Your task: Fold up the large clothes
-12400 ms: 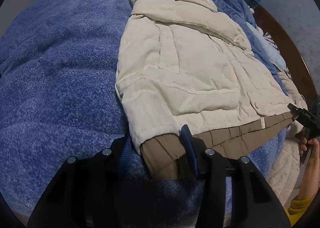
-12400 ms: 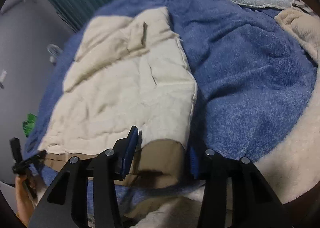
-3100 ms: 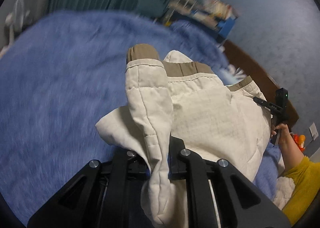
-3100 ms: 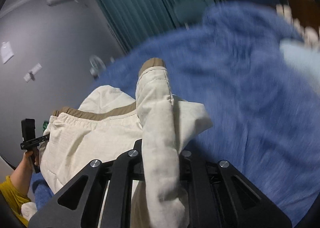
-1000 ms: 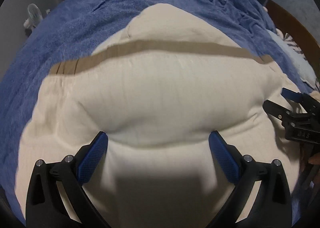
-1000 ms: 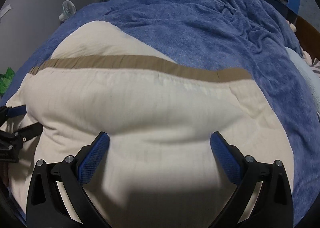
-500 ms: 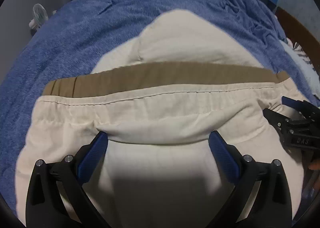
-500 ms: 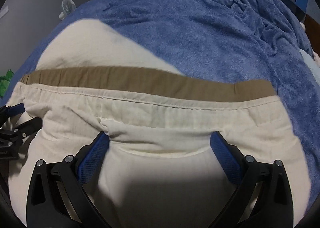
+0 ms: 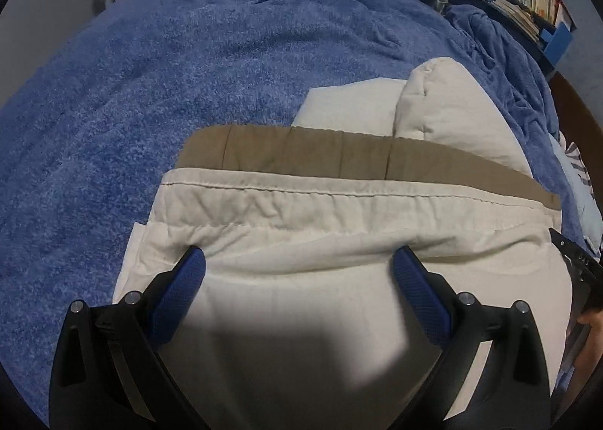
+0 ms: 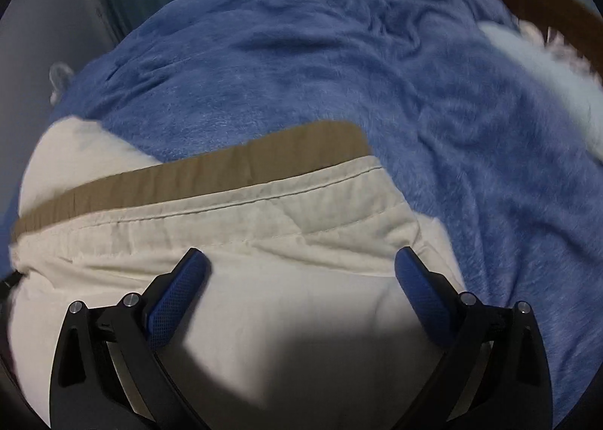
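The cream padded jacket (image 9: pixel 339 234) lies folded on the blue blanket (image 9: pixel 169 72) — its tan lining band (image 9: pixel 339 155) facing away. Left tongs (image 9: pixel 297 264) and right tongs (image 10: pixel 301 264) are both released, spread wide just above the jacket, gripping nothing.

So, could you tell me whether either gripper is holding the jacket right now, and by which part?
Nothing is held: the left gripper and right gripper both stand wide open above the folded cream jacket on the blue blanket.
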{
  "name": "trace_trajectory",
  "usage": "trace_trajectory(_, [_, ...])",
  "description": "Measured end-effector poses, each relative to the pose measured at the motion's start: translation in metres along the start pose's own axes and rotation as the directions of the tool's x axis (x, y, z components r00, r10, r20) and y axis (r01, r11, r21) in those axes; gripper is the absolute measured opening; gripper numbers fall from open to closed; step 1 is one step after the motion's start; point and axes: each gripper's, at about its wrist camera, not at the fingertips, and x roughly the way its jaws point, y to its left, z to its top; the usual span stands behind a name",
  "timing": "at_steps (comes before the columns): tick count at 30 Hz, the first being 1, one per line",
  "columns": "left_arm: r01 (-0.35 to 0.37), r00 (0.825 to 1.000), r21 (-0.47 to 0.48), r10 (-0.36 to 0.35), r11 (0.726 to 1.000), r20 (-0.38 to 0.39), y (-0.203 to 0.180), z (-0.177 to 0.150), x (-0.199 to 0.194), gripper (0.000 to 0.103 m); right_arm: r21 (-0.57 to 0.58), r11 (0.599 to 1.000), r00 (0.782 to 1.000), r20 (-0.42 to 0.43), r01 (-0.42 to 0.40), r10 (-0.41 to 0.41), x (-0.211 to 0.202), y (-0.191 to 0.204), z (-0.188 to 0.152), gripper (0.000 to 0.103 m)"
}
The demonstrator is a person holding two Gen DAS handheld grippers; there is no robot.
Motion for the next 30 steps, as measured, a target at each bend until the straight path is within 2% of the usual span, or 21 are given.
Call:
trace_trajectory(2, [-0.021, 1.000, 0.007, 0.020, 1.000, 0.015, -0.003, -0.002, -0.006, 0.097, -0.033, 0.999, 0.999, 0.003, 0.035, -0.035, -0.003, 0.007, -0.003, 0.096])
trace_trajectory(4, [-0.037, 0.999, 0.015, 0.036, 0.999, 0.016, -0.008, -0.006, -0.017, 0.097, -0.044, 0.999, 0.999, 0.026, 0.031, -0.029, -0.017, 0.012, -0.008, 0.096])
trace_trajectory(7, [0.041, 0.999, 0.032, -0.041, 0.999, 0.005, -0.019, -0.018, -0.044, 0.097, -0.036, 0.999, 0.998, 0.056, -0.040, 0.042, -0.049, 0.021, -0.019, 0.096])
trace_trajectory(10, [0.059, 0.998, 0.080, -0.060, 0.995, 0.010, -0.034, -0.041, -0.066, 0.096, -0.116, 0.987, 0.988, 0.095, -0.108, 0.120, -0.083, 0.045, -0.044, 0.096])
trace_trajectory(14, [0.044, 0.999, 0.173, -0.041, 0.984, -0.018, -0.050, -0.087, -0.083, 0.097, -0.255, 0.950, 0.976, 0.072, -0.181, 0.206, -0.113, 0.083, -0.089, 0.096])
trace_trajectory(18, [0.004, 1.000, 0.236, 0.002, 0.972, -0.023, -0.054, -0.125, -0.096, 0.097, -0.363, 0.915, 0.981, 0.012, -0.176, 0.194, -0.118, 0.104, -0.129, 0.096])
trace_trajectory(21, [0.008, 1.000, 0.241, -0.002, 0.970, -0.026, -0.047, -0.145, -0.105, 0.097, -0.337, 0.922, 0.980, -0.017, -0.190, 0.196, -0.121, 0.093, -0.141, 0.096])
trace_trajectory(24, [-0.003, 1.000, 0.255, 0.007, 0.967, -0.015, -0.041, -0.158, -0.110, 0.097, -0.255, 0.952, 0.985, -0.043, -0.172, 0.166, -0.118, 0.067, -0.145, 0.096])
trace_trajectory(26, [-0.008, 1.000, 0.251, 0.010, 0.968, -0.009, -0.038, -0.163, -0.112, 0.097, -0.178, 0.973, 0.989, -0.050, -0.146, 0.139, -0.115, 0.041, -0.145, 0.096])
trace_trajectory(30, [-0.031, 1.000, 0.246, 0.029, 0.969, 0.012, -0.033, -0.169, -0.113, 0.097, -0.128, 0.991, 0.999, -0.020, -0.040, 0.038, -0.116, 0.015, -0.148, 0.094])
